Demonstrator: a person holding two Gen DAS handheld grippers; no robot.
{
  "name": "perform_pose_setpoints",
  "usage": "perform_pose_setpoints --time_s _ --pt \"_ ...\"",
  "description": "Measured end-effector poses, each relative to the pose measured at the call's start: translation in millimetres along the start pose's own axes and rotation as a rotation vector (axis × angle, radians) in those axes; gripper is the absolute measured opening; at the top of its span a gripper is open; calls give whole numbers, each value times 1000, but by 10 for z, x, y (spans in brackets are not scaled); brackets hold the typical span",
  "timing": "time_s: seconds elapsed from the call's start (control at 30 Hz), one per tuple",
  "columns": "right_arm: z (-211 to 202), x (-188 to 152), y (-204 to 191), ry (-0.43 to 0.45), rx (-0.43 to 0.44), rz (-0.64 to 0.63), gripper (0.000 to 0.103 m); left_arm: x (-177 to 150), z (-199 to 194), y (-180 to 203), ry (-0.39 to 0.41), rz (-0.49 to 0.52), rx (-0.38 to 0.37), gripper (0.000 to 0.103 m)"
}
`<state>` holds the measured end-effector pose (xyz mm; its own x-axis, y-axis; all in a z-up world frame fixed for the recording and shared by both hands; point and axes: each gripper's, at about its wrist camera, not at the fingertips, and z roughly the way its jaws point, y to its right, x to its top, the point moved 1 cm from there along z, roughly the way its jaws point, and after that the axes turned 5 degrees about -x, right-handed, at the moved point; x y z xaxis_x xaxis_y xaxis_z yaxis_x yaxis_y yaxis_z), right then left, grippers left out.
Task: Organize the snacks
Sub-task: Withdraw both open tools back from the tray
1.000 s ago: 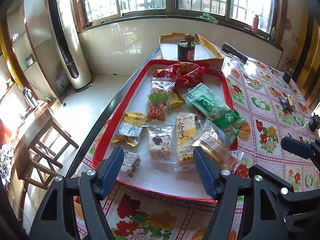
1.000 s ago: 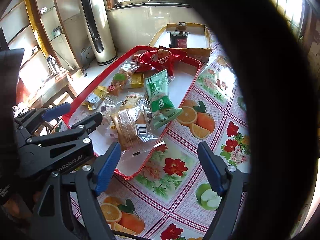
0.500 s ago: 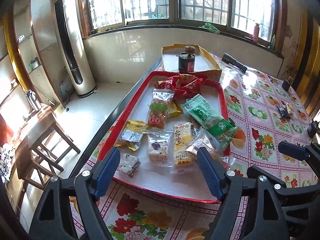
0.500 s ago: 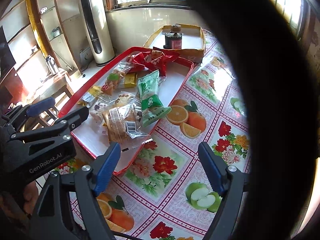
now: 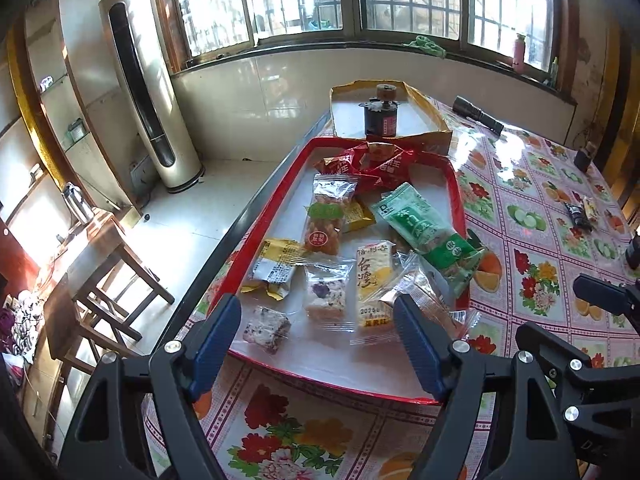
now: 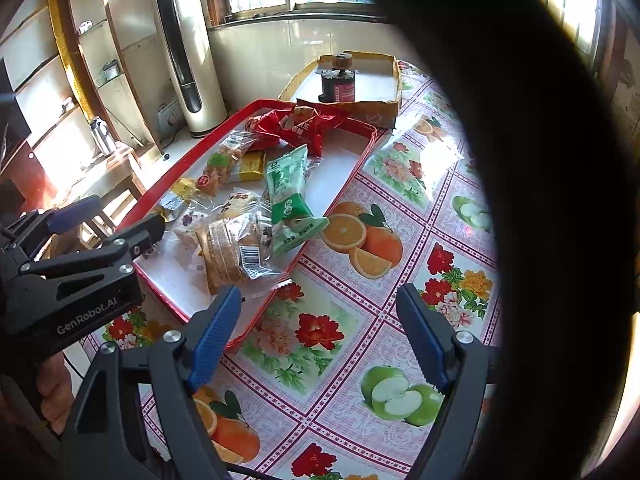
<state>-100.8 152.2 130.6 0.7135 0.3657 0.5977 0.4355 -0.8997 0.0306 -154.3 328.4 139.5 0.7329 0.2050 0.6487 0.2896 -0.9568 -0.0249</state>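
Note:
A red-rimmed tray [image 5: 412,394] on the floral tablecloth holds several wrapped snacks: a green pack [image 5: 428,232], red packs [image 5: 372,162], a clear pack of orange snacks [image 5: 326,220], a yellow-white bar [image 5: 374,284] and a clear bread pack [image 6: 230,254]. My left gripper [image 5: 318,344] is open and empty, above the tray's near edge. My right gripper [image 6: 318,336] is open and empty, over the tablecloth right of the tray. The tray also shows in the right wrist view [image 6: 256,320].
A yellow cardboard box [image 5: 430,136] with a dark jar [image 5: 380,114] stands behind the tray. A black torch [image 5: 478,114] and small dark items [image 5: 578,214] lie on the table at the right. A dark blur hides the right side of the right wrist view.
Both grippers have drawn back and up from the tray, so the snacks look smaller and farther. Both stay open and empty. The snacks have not moved.

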Motion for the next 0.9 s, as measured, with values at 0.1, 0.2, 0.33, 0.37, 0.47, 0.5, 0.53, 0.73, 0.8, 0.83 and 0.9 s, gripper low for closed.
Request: perform_pose_setpoints --time_s 0.1,0.2,0.33,0.37,0.47,0.5,0.53,0.73,0.8,0.83,0.9 --pt "7 1 3 -1 -3 1 80 12 28 -4 -18 -10 -25 79" --pt "8 1 2 -2 -2 1 80 12 39 -20 -27 -16 -23 79" --pt "24 -4 11 -5 -3 1 80 12 59 -36 -47 -21 -51 79" --pt "25 -4 11 -5 -1 1 80 11 58 -33 -46 -19 -49 79" --pt "26 -4 11 -5 -2 1 80 19 60 -16 -43 -12 -60 79" --pt "27 -4 12 -5 -4 1 80 23 59 -12 -43 -12 -67 79" --pt "28 -9 16 -6 -3 2 80 25 54 -5 -41 -9 -74 79" --pt "54 -27 67 -12 -5 13 80 40 40 41 -28 11 -91 79" --pt "51 -27 80 -13 -7 18 80 41 48 56 -31 13 -89 79" --pt "52 -22 88 -13 -7 19 80 38 54 66 -34 14 -93 79" --pt "48 -24 103 -14 -7 21 80 37 47 84 -33 20 -90 79"
